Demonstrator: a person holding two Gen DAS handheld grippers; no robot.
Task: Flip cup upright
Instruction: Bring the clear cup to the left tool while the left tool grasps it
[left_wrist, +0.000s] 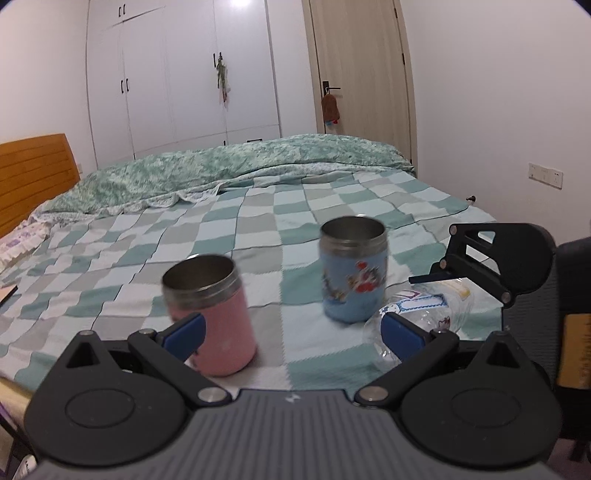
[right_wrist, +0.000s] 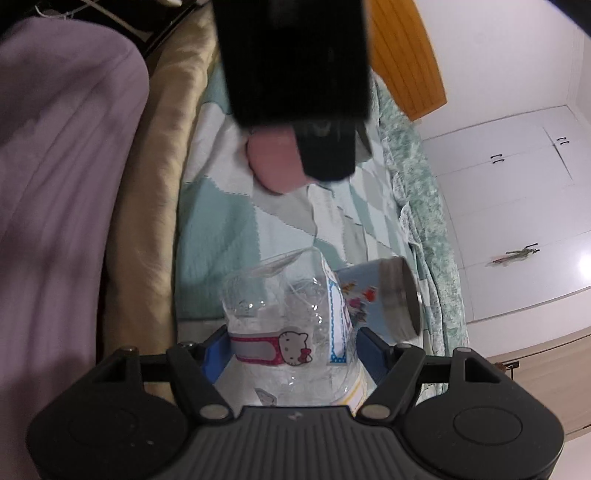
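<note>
A pink steel cup (left_wrist: 216, 314) stands upright on the checked bedspread (left_wrist: 258, 229), mouth up, just ahead of my left gripper (left_wrist: 291, 334), which is open; its left finger is beside the cup. A blue cartoon cup (left_wrist: 352, 269) stands upright to the right. In the right wrist view my right gripper (right_wrist: 291, 354) is shut on a clear plastic cup with Hello Kitty stickers (right_wrist: 291, 332), lying on its side; that cup also shows in the left wrist view (left_wrist: 424, 314). The blue cup (right_wrist: 376, 299) sits behind it, the pink cup (right_wrist: 273, 162) farther off.
A green quilt (left_wrist: 229, 166) is bunched along the far side of the bed. A wooden headboard (left_wrist: 33, 177) is at left. A black chair back (left_wrist: 576, 314) stands at the right edge. A purple cloth (right_wrist: 55, 221) lies beside the bed.
</note>
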